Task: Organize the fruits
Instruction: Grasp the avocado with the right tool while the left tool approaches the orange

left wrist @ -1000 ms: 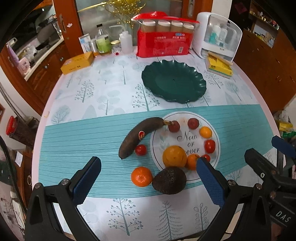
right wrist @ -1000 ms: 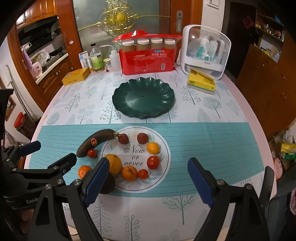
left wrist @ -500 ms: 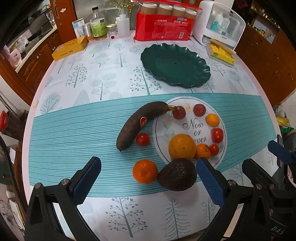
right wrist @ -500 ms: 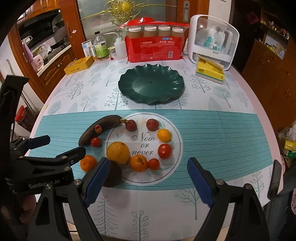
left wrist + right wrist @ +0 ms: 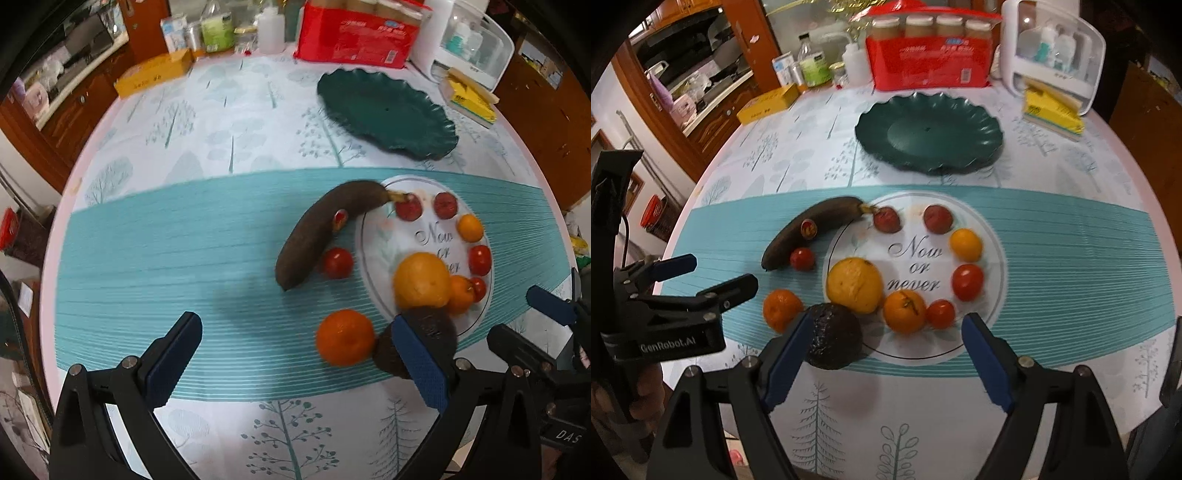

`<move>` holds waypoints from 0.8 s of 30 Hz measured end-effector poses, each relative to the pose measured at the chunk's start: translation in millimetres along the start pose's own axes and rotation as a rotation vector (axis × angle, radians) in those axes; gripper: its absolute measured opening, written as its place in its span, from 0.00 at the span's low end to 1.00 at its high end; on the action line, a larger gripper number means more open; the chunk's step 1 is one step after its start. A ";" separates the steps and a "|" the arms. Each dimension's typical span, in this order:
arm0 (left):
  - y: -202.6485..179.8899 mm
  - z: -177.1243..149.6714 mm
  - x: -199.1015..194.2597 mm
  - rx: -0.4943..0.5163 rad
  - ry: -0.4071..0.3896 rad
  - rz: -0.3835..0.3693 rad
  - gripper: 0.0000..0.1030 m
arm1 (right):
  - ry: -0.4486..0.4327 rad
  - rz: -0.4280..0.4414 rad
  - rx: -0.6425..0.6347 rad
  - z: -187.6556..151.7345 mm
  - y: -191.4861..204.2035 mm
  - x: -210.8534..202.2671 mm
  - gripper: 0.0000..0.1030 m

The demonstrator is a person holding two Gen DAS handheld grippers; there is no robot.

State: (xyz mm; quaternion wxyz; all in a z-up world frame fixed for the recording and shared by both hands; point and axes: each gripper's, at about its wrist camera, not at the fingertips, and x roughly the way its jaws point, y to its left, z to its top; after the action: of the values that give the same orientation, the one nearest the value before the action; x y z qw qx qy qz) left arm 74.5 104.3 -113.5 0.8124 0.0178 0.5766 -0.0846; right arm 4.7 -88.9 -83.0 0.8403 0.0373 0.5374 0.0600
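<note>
Fruits lie on the tablecloth around a printed white circle (image 5: pixel 991 236): a dark banana (image 5: pixel 809 229), a large orange (image 5: pixel 854 285), a mandarin (image 5: pixel 781 309), a dark avocado (image 5: pixel 834 336), small oranges and several red tomatoes. An empty dark green plate (image 5: pixel 929 134) sits behind them. My left gripper (image 5: pixel 295 363) is open, low over the near table, left of the mandarin (image 5: pixel 345 341) and avocado (image 5: pixel 439 328). My right gripper (image 5: pixel 888 356) is open and empty, in front of the avocado and a small orange (image 5: pixel 904 311).
At the back stand a red pack of jars (image 5: pixel 931 64), bottles (image 5: pixel 812 61), a yellow box (image 5: pixel 768 103), a white appliance (image 5: pixel 1054 55) and a yellow packet (image 5: pixel 1052 112). The left gripper (image 5: pixel 683 280) shows at the right wrist view's left edge. The round table's edge curves nearby.
Both grippers have moved forward and lower toward the fruits, which look larger. The left gripper has shifted left, so the avocado now sits behind its right finger. Both stay open.
</note>
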 end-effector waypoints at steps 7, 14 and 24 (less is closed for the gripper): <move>18.7 -12.1 28.2 -0.057 0.069 -0.089 0.91 | 0.075 0.112 -0.059 -9.3 11.4 27.3 0.80; 19.4 -18.0 41.7 -0.073 0.096 -0.121 0.89 | 0.127 0.150 -0.117 -14.3 24.0 60.5 0.79; 12.3 -16.4 50.2 -0.063 0.119 -0.114 0.89 | 0.138 0.221 -0.133 -17.5 33.6 81.8 0.64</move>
State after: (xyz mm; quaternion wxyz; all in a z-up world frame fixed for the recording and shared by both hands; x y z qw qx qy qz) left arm 77.3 112.6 -167.0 0.7707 -0.0357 0.6264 -0.1113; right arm 20.8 -44.2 -159.6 0.7901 0.0362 0.5815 0.1903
